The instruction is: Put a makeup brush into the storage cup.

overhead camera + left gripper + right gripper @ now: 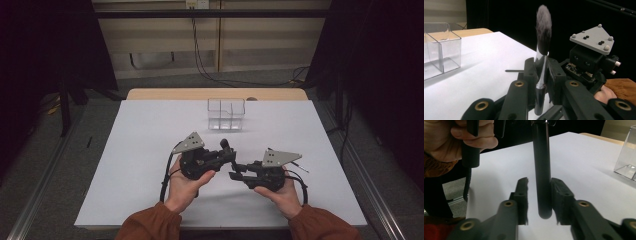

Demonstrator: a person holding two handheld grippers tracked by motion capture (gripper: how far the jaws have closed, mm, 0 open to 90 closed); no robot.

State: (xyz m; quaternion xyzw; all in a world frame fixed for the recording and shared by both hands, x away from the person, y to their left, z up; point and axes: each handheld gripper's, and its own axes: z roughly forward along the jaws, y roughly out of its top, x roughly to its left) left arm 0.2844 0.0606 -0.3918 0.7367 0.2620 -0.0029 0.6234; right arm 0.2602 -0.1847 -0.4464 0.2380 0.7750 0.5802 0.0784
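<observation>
One makeup brush (541,62) stands upright, bristles up, clamped at its ferrule by the left gripper (543,72). Its black handle hangs between the right gripper's (539,195) parted jaws, one pad touching. A clear box (226,114) sits beyond them on the table (140,150).

White table (150,165) — clear box (226,114) standing near its far edge.

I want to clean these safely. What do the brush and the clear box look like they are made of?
The brush: soft dark bristles, natural or synthetic I cannot tell; a shiny ferrule that reflects like polished metal; a smooth black handle, probably lacquered wood or plastic. The clear box: rigid transparent plastic, likely acrylic, judging by its glossy see-through walls and sharp edges.
</observation>
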